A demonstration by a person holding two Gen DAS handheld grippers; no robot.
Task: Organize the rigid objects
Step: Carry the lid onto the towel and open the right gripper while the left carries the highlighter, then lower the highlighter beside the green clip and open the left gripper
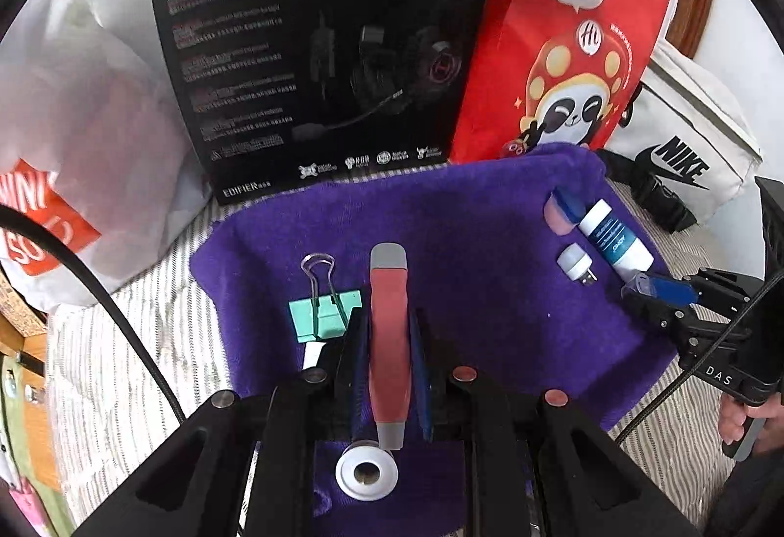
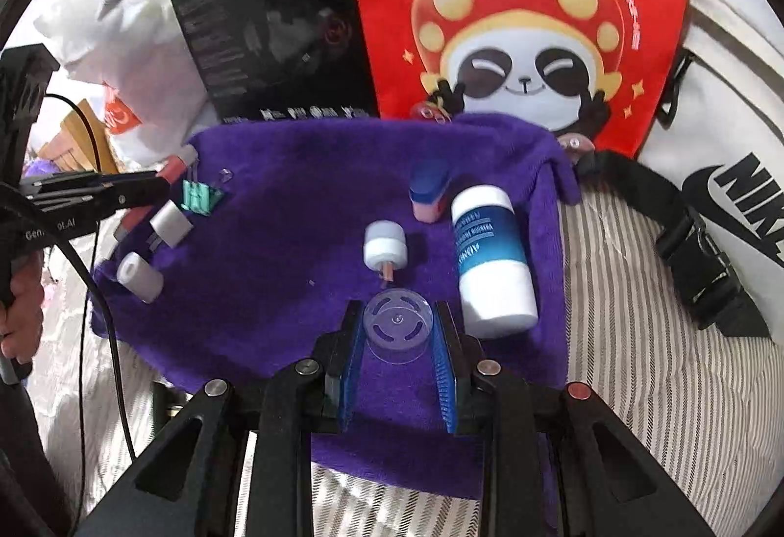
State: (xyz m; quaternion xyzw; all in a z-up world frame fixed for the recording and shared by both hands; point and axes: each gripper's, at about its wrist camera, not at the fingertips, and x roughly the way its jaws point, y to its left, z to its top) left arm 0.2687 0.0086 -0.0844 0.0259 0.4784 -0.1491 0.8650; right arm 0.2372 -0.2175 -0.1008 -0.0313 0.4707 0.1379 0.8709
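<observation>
My left gripper is shut on a red tool with grey ends, held over the purple towel. A green binder clip lies just left of it, and a white roll lies below it. My right gripper is shut on a clear round cap, low over the towel. Close ahead lie a small white plug, a white and blue bottle and a blue and pink block. In the left wrist view the right gripper sits at the towel's right edge.
A black headset box and a red panda bag stand behind the towel. A white sports bag with a black strap lies to the right, a white plastic bag to the left. Striped bedding surrounds the towel.
</observation>
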